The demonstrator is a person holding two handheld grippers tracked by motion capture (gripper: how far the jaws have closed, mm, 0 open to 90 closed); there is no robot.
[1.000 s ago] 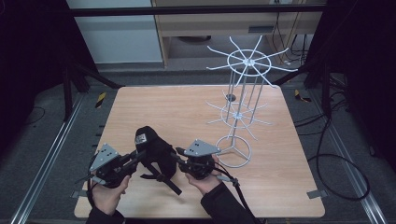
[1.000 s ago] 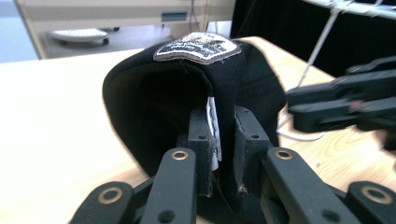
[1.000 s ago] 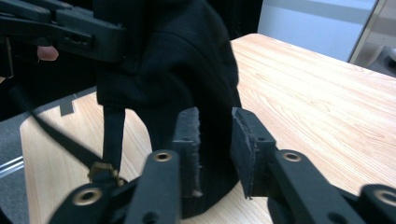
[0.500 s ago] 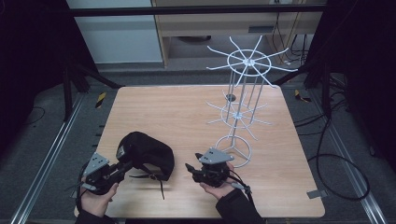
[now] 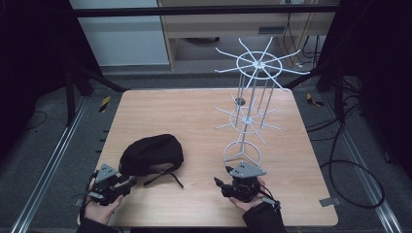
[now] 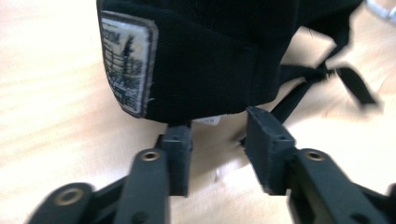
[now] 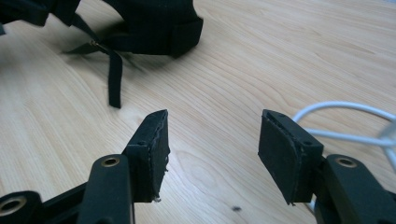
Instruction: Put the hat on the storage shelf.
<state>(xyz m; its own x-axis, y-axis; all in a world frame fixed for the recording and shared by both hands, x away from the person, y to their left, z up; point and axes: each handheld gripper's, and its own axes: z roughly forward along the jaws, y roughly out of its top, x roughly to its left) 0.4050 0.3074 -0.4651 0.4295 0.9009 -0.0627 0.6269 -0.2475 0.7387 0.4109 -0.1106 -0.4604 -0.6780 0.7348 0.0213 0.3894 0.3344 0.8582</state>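
A black cap (image 5: 151,154) with a woven patch (image 6: 126,70) lies on the wooden table (image 5: 194,111), left of centre. My left gripper (image 5: 129,181) sits at the cap's near edge. In the left gripper view its jaws (image 6: 219,126) have just been opening, and the cap's rim lies right at the fingertips without the pads pressing on it. My right gripper (image 5: 219,183) is to the right of the cap, pointing left. Its jaws (image 7: 212,126) have also just been opening and hold nothing. The cap (image 7: 154,18) and its loose strap (image 7: 114,77) lie ahead of it.
A white wire display rack (image 5: 248,116) with spoked arms stands on the table's right half. Its ring base (image 5: 242,153) is just beyond the right gripper, and the ring base (image 7: 345,112) appears at the right of the right gripper view. Dark frame rails and cables flank the table.
The cap, held up between both grippers a second ago, now lies on the table. Both grippers have let go, sunk toward the table's near edge and moved apart, the right one going right.
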